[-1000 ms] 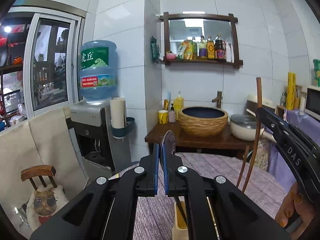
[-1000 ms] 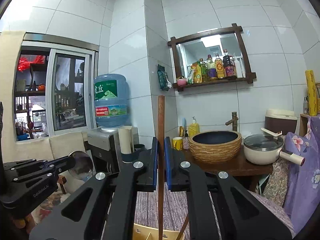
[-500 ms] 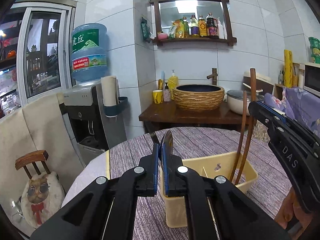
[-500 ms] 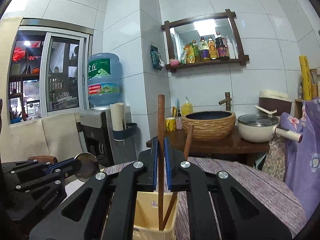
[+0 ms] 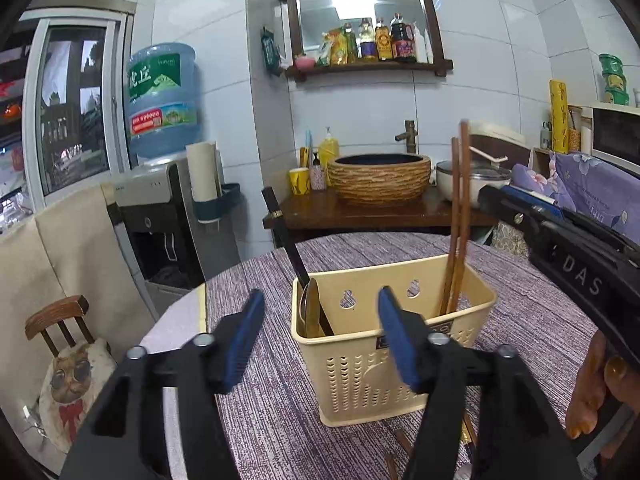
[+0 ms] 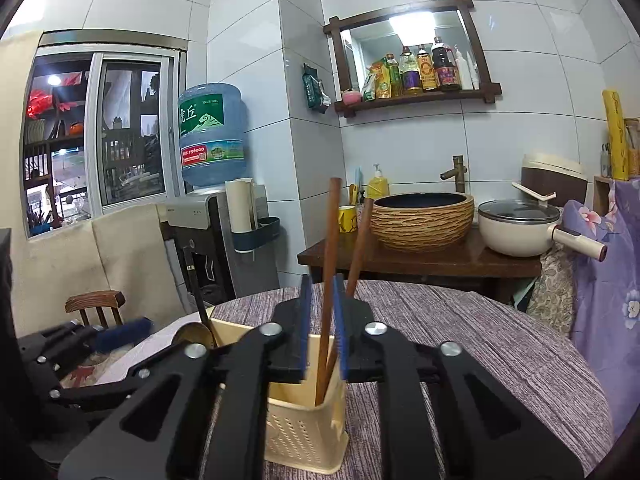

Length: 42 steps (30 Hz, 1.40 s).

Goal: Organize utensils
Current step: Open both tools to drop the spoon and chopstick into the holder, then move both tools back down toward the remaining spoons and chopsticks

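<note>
Left-wrist view, lower left to lower right: left gripper (image 5: 320, 338) spread wide, jaws empty, blue pads (image 5: 243, 338) flanking the near wall of a cream perforated utensil basket (image 5: 394, 376) standing on a purple woven tablecloth (image 5: 516, 320). Inside the basket at its left end, a spoon (image 5: 310, 312) with black handle, bowl down, long axis tilted up and toward the upper left of the frame, handle rising well above the rim; placed between the spread pads but beyond them, untouched. At the basket's right end, two brown chopsticks (image 5: 458, 224), near upright, tips down in the basket, tops leaning slightly right. At the right edge, right gripper body marked "DAS", entering from the lower right with fingers of the holding hand (image 5: 600, 392) visible beneath. Right-wrist view, left to right: left gripper at lower left, blurred; spoon bowl (image 6: 194, 334) and dark handle leaning toward the upper left at the basket's (image 6: 304, 432) left corner; right gripper (image 6: 322, 320) at frame centre, jaws nearly together about one chopstick (image 6: 330, 264) standing almost vertical, actual contact of pads with the stick not clear; second chopstick (image 6: 360, 248) just right of it, leaning toward the upper right. Background: water dispenser (image 6: 210, 136), woven basin (image 6: 422, 220), cream pot (image 6: 518, 228).
</note>
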Motion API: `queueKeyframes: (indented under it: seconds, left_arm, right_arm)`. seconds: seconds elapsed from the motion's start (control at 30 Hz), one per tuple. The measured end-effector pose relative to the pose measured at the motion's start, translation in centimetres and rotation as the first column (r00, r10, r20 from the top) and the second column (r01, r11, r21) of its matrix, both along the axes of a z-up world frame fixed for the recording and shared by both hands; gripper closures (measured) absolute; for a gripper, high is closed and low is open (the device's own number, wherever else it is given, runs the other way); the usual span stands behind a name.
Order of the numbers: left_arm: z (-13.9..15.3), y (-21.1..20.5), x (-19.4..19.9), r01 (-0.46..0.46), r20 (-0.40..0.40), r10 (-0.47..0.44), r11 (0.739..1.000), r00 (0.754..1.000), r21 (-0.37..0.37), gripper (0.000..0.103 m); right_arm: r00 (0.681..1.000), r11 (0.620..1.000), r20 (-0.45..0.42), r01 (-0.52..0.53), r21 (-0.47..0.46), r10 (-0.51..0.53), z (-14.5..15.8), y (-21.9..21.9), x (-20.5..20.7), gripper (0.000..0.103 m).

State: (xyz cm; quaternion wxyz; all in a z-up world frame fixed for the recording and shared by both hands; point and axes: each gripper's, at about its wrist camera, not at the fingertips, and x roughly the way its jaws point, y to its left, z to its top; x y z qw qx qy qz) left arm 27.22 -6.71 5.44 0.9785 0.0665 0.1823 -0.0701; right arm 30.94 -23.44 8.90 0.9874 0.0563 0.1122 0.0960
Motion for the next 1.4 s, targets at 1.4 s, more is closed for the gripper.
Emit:
queueKeyframes:
  seconds: [1.4]
  left_arm:
    - [-11.7, 1.9, -7.4, 0.023, -0.458, -0.083, 0.991, 0.885, -0.136, 0.052]
  right_arm:
    - [0.776, 0.994, -0.631, -0.062, -0.093, -0.011, -14.6, 0.6, -8.5, 0.073]
